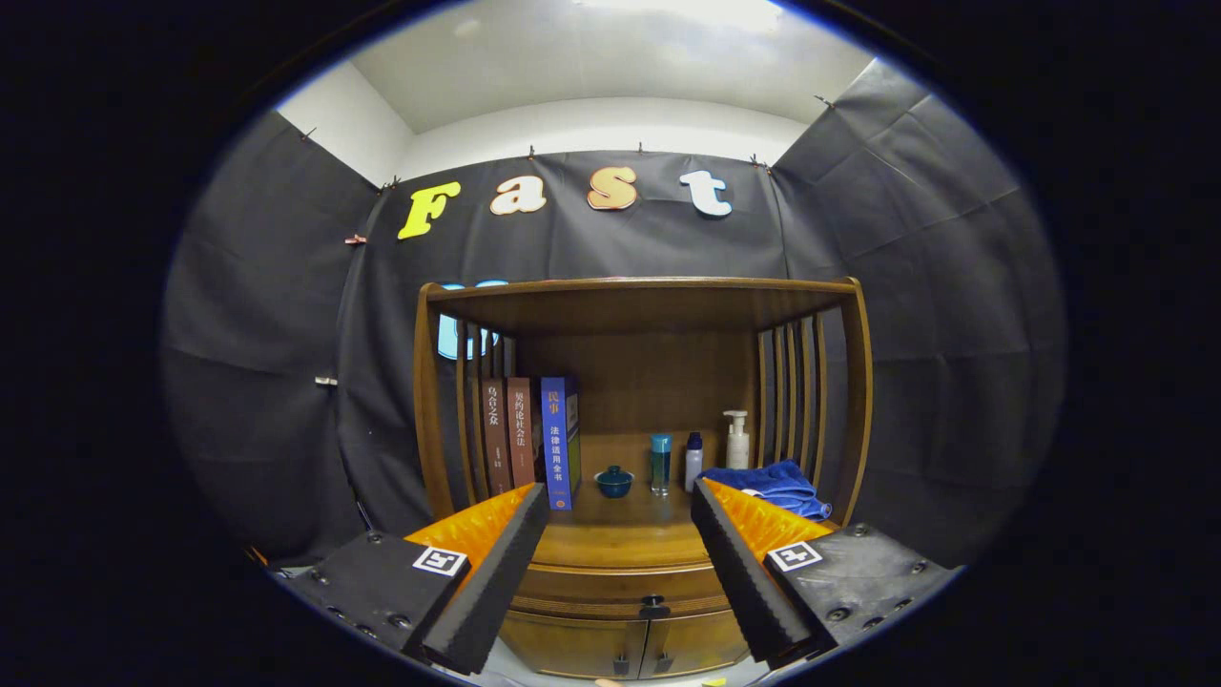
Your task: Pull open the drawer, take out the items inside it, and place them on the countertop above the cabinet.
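Note:
A wooden cabinet (630,563) stands ahead of me, with its drawer (620,584) closed and a small dark knob (654,603) on the drawer front. The countertop (625,530) above the drawer lies between and beyond my fingers. My gripper (620,501) is open, its two black-padded orange fingers (496,563) spread wide with nothing between them, held back from the cabinet. The drawer's contents are hidden.
On the countertop stand three books (529,439) at the left, a small teal lidded bowl (613,480), two small bottles (661,463), a white pump bottle (736,439) and a folded blue cloth (777,485) at the right. A slatted shelf frame (639,296) roofs the countertop. Two cabinet doors (625,649) sit below the drawer.

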`<state>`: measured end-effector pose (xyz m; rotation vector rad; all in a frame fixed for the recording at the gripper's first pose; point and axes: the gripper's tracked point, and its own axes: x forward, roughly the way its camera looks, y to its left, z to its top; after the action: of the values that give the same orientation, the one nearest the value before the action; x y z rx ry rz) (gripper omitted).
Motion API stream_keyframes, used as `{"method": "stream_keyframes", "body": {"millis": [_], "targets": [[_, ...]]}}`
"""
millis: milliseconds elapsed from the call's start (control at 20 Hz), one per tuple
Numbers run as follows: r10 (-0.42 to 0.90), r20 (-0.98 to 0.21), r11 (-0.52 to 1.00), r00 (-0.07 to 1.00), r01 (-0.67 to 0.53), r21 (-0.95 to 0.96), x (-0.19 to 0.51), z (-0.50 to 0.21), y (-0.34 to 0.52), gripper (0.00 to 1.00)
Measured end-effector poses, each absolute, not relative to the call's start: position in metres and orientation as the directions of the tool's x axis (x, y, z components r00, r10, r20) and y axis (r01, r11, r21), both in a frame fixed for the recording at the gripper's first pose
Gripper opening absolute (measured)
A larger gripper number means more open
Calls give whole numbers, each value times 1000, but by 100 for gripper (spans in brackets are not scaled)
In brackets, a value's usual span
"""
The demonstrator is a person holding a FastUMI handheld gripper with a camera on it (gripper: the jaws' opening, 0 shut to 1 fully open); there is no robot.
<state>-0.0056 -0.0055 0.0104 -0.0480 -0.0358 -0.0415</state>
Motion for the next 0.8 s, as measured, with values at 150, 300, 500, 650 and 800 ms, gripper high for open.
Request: {"method": "stream_keyframes", "body": {"millis": [150,300,500,650,800], "targets": [[-57,29,997,998,59,-48,-4,8,-11,99],[-57,25,997,998,58,-42,-3,3,-11,98],[-56,-54,998,997,54,-41,10,-29,-17,98],[-74,-130,997,989,71,-26,20,-64,-27,99],[-95,-209,995,973,88,-39,32,-102,-38,98]]}}
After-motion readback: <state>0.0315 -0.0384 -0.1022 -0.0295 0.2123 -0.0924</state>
